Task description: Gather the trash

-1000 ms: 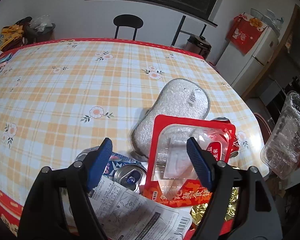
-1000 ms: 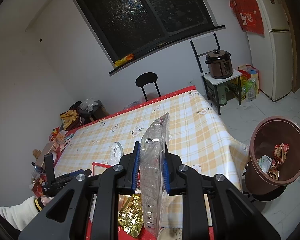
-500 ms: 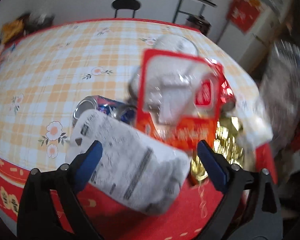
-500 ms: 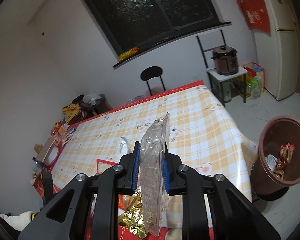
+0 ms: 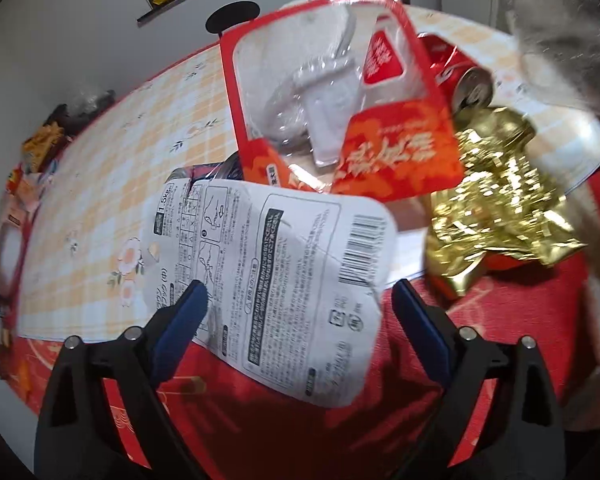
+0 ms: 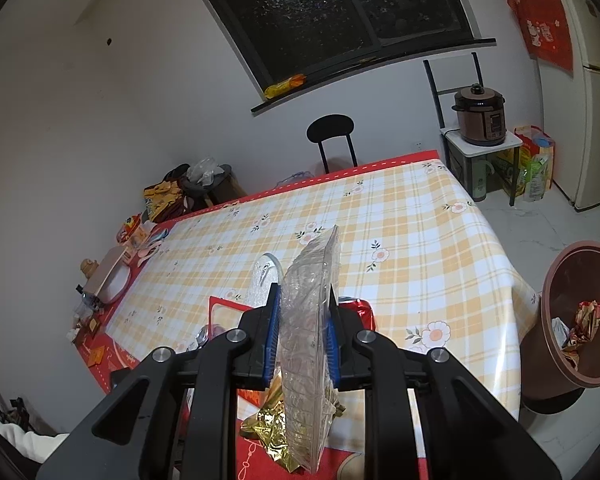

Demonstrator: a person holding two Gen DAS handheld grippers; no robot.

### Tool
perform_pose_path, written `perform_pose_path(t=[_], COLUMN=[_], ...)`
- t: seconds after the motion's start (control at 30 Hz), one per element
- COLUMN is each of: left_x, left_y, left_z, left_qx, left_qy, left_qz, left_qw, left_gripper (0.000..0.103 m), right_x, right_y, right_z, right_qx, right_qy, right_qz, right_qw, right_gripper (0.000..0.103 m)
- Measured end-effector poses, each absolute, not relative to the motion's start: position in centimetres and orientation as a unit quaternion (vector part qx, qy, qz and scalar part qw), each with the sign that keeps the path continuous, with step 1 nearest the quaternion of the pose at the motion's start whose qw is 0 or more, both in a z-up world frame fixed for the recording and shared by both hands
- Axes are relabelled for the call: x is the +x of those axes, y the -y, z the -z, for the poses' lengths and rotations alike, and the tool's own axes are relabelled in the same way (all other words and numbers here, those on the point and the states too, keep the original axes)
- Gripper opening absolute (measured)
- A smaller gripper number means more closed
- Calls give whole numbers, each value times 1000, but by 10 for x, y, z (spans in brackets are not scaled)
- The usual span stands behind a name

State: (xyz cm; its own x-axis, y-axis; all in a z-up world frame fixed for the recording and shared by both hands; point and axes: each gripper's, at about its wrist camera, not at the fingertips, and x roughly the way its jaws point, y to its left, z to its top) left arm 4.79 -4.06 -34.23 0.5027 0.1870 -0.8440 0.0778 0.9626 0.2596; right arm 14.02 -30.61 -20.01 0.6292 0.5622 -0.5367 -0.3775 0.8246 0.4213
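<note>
My left gripper (image 5: 298, 306) is open, its blue fingers on either side of a white printed wrapper (image 5: 276, 248) that hangs over the table's front edge. Behind the wrapper lie a red package with a clear window (image 5: 332, 92), a crumpled gold foil (image 5: 496, 196), a red can (image 5: 460, 72) and a blue can (image 5: 204, 172), mostly hidden. My right gripper (image 6: 302, 328) is shut on a clear plastic tray (image 6: 308, 320), held upright above the table's near edge. A brown trash bin (image 6: 580, 320) with wrappers inside stands on the floor at the right.
The table has a yellow checked cloth (image 6: 340, 232) over a red one. A grey sponge pad (image 6: 266, 276) lies past the red package. A black chair (image 6: 332, 136) stands at the far side, a rice cooker (image 6: 480, 118) and fridge (image 6: 588, 80) at the right. Clutter sits at the table's left end (image 6: 112, 276).
My left gripper has pulled back and dropped toward the table's front edge, now straddling the white wrapper. My right gripper has drifted a little left with the clear tray still in it.
</note>
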Motion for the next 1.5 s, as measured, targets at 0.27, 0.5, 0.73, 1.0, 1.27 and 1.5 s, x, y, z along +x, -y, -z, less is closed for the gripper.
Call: perform_pose_path(t=[0.27,0.5,0.73,1.0,1.27,1.5], left_x=[54,39,25,14,18,41], left_y=[29,-16,-85,-124,-138,-124], left_z=[347,293,238,195,171,143], left_qx=[145,53,-88,-134,-147,-140], left_qy=[-514,-469,-420,-359,-321,-284], left_qz=[-41,-40,-67,-89,-71,-25], left_qw=[845,880,901,919,933,948], left_gripper=[66,38,31,29,29,29], right_x=[136,139,145,149,147,137], right_y=[320,318,301,282,278,298], right_z=[197,194,192,179,165,155], right_qx=[148,151,148,145,142,140], right_qy=[-333,-329,-325,-310,-294,-282], right_qz=[-245,-242,-258,-271,-263,-232], right_qw=[898,900,898,900,908,920], right_gripper=[20,16,15,15,15,15])
